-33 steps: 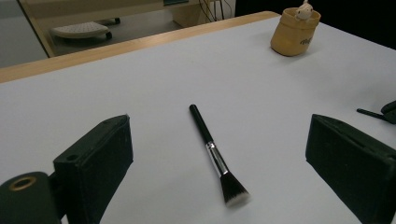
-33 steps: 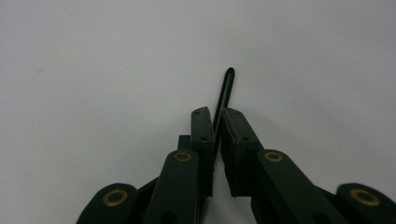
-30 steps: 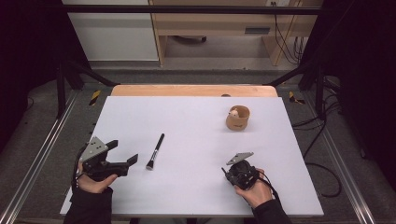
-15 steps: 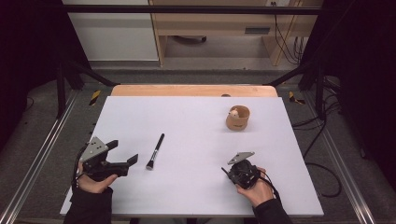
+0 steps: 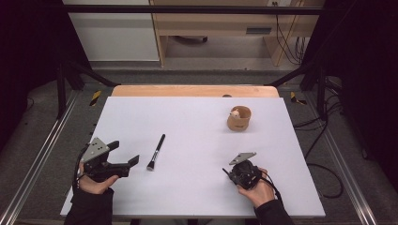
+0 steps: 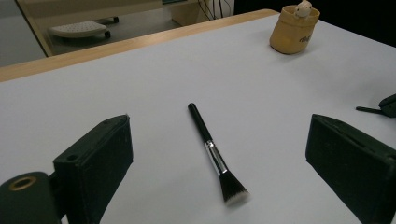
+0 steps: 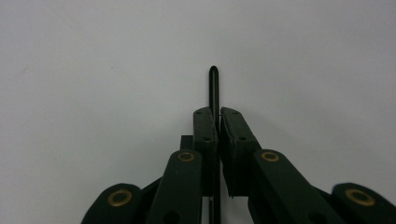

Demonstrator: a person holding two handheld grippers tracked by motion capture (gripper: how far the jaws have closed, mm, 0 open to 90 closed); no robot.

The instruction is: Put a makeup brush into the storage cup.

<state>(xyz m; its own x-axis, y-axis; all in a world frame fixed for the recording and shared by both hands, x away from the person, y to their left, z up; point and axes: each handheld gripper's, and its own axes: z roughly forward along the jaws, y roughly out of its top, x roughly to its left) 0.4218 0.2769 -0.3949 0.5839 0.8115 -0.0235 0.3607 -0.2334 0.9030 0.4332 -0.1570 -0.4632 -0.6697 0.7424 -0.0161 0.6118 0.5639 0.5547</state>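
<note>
While the makeup brush (image 5: pixel 156 152) lies flat on the white table (image 5: pixel 187 122), its bristle head points toward the person's edge and its black handle points away. Just left of the brush, the left gripper (image 5: pixel 126 161) rests near the table, jaws spread wide and holding nothing; in the left gripper view the brush (image 6: pixel 215 156) lies between the two jaws without touching either. Well to the right of the brush, the right gripper (image 5: pixel 227 172) has its jaws pressed together on a thin black stick (image 7: pixel 214 93), whose tip juts out past them. Far beyond the brush, to its right, stands a tan cup (image 5: pixel 239 119) with a small pale figure inside.
</note>
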